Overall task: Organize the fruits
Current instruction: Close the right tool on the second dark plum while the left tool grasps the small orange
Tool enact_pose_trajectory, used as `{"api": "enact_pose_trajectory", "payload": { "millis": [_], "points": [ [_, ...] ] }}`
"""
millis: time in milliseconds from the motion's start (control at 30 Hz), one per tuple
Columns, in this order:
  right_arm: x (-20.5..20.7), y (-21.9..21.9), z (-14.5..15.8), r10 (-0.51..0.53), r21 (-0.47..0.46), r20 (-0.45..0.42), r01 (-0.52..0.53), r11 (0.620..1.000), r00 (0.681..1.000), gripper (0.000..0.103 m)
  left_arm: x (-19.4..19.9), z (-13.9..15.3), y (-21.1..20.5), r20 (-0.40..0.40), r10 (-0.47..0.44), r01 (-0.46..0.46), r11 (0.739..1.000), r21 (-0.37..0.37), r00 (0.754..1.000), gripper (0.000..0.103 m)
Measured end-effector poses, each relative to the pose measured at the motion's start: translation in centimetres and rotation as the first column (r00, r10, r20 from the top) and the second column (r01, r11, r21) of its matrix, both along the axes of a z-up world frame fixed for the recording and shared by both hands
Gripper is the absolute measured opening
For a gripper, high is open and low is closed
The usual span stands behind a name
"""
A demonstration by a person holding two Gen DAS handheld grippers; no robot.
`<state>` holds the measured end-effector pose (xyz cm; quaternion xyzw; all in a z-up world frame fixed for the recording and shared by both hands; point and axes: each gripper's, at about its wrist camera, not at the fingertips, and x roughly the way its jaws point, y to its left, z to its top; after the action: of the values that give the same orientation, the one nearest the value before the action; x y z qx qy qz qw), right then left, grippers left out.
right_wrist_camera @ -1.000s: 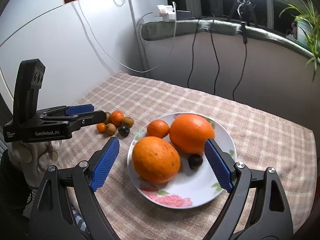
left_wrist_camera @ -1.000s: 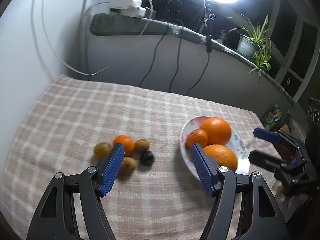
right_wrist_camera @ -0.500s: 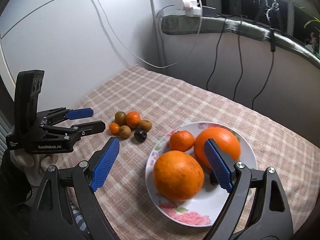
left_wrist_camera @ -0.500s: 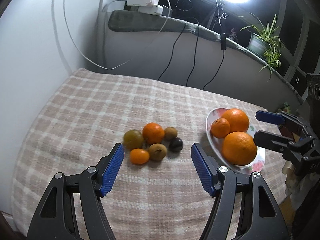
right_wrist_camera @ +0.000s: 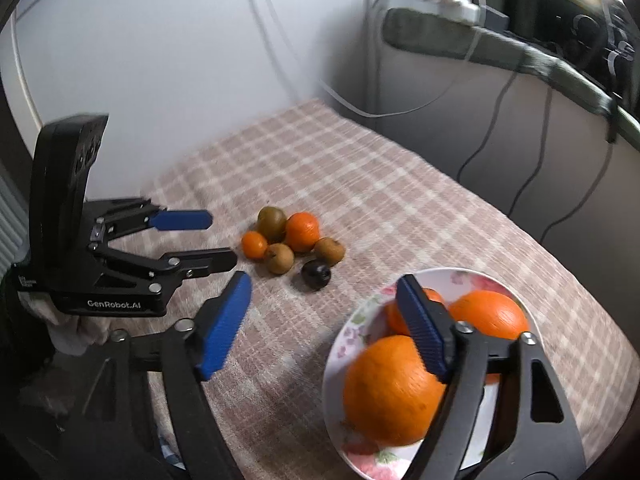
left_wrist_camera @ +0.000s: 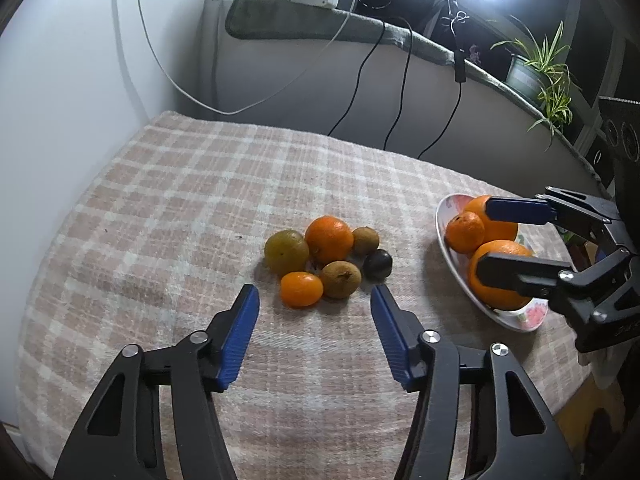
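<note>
Six loose fruits (left_wrist_camera: 326, 262) beside laden plate (left_wrist_camera: 448, 240).

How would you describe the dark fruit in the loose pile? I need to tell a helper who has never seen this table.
On the checked cloth, look for the cluster of six small fruits left of the plate. The dark fruit sits at the cluster's edge nearest the plate, beside a brown fruit. It is the only near-black one; its neighbours are orange, brown or olive.
</note>
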<state>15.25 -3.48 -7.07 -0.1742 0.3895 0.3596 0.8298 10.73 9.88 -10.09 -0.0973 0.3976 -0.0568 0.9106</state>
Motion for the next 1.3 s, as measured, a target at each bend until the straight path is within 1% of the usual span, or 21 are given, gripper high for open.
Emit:
{"api": "enact_pose_trajectory", "payload": {
  "millis": [67, 133, 200, 300, 433, 500, 700, 967, 1067, 1100, 1167, 1300],
  "points": [
    [0.3, 0.7, -0.6, 0.024, -0.029, -0.009, -0.024, 0.999, 1.000, 0.072, 0.2, -0.3, 0.1, -0.007, -0.004, 0.004, 1.000, -0.001, 1.000, 0.052],
    [0.7, 1.5, -1.2, 0.041, -0.057, -0.026, -0.043, 0.997, 0.999, 0.068, 0.4, -0.5, 0.1, -0.014, -0.009, 0.009, 1.000, 0.001, 1.000, 0.049],
    [1.2, 2.2, -2.0, 0.056, -0.090, -0.047, -0.060, 0.994, 0.997, 0.056, 0.7, -0.8, 0.2, -0.023, -0.014, 0.014, 1.000, 0.007, 1.000, 0.046],
    [1.8, 3.1, -2.8, 0.077, -0.132, -0.065, -0.085, 0.988, 0.995, 0.054, 1.3, -1.4, 0.4, -0.039, -0.012, 0.013, 1.000, 0.013, 0.999, 0.044],
    [2.5, 4.3, -3.8, 0.090, -0.183, -0.085, -0.104, 0.978, 0.992, 0.051, 1.7, -1.8, 0.5, -0.055, -0.017, 0.019, 0.999, 0.031, 0.998, 0.043],
    [2.8, 4.8, -4.3, 0.095, -0.206, -0.096, -0.113, 0.972, 0.991, 0.045, 1.9, -2.1, 0.4, -0.063, -0.024, 0.027, 0.999, 0.042, 0.998, 0.042],
    [3.3, 5.8, -5.4, 0.108, -0.256, -0.117, -0.135, 0.957, 0.987, 0.041, 2.6, -2.5, 0.2, -0.081, -0.046, 0.052, 0.996, 0.078, 0.996, 0.040],
    [4.1, 6.5, -6.2, 0.107, -0.283, -0.136, -0.142, 0.948, 0.985, 0.038, 3.3, -2.8, -0.3, -0.092, -0.066, 0.075, 0.992, 0.099, 0.994, 0.037],
    [4.1, 6.7, -6.3, 0.111, -0.285, -0.145, -0.149, 0.947, 0.983, 0.035, 3.4, -2.8, -0.3, -0.094, -0.072, 0.081, 0.992, 0.096, 0.993, 0.035],
    [4.2, 6.8, -6.4, 0.113, -0.287, -0.151, -0.153, 0.946, 0.982, 0.033, 3.5, -2.8, -0.2, -0.094, -0.074, 0.083, 0.992, 0.092, 0.993, 0.034],
    [4.2, 7.0, -6.6, 0.113, -0.296, -0.153, -0.155, 0.942, 0.982, 0.033, 3.5, -2.8, -0.1, -0.097, -0.077, 0.086, 0.993, 0.084, 0.992, 0.032],
    [4.4, 6.9, -6.7, 0.102, -0.299, -0.155, -0.145, 0.943, 0.983, 0.027, 3.8, -3.0, 0.0, -0.100, -0.084, 0.092, 0.993, 0.075, 0.991, 0.027]
  ]
}}
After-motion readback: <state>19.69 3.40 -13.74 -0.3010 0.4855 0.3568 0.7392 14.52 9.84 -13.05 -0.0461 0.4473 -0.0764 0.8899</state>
